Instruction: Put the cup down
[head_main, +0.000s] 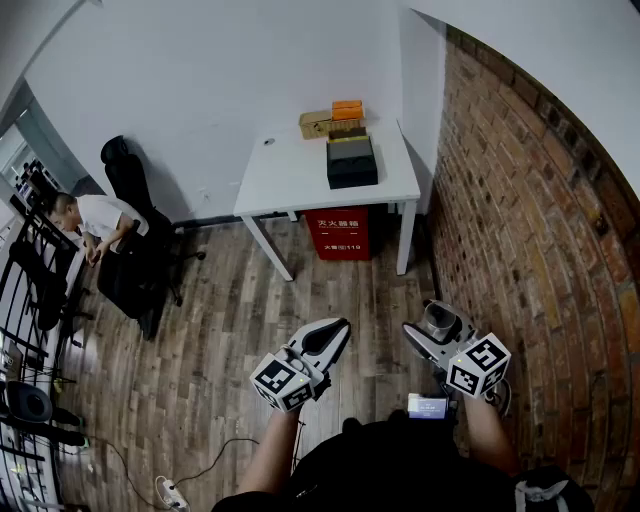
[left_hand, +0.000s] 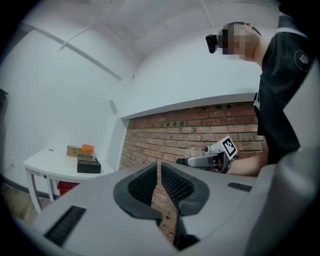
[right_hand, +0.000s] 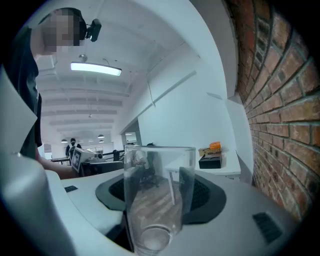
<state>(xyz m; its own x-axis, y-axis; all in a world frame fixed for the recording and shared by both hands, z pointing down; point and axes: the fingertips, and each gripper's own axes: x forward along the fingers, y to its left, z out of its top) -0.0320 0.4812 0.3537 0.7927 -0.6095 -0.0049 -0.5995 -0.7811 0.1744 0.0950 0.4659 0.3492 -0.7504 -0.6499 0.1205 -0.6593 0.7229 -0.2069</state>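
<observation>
A clear glass cup (right_hand: 157, 195) stands upright between the jaws of my right gripper (right_hand: 161, 186), whose dark pads press on both its sides. In the head view the cup (head_main: 440, 319) and right gripper (head_main: 432, 335) hang above the wooden floor, close to the brick wall. My left gripper (head_main: 330, 338) is beside it to the left, shut with nothing between its jaws. In the left gripper view the ribbed pads (left_hand: 145, 182) of the left gripper (left_hand: 159, 172) nearly touch, and the right gripper (left_hand: 206, 160) shows beyond them. The white table (head_main: 290, 175) stands some way ahead.
On the table lie a black box (head_main: 352, 162) and small orange and tan boxes (head_main: 345, 110). A red box (head_main: 337, 233) sits under it. The brick wall (head_main: 540, 220) runs along the right. A person (head_main: 95, 218) sits at the left by a black office chair (head_main: 135, 250).
</observation>
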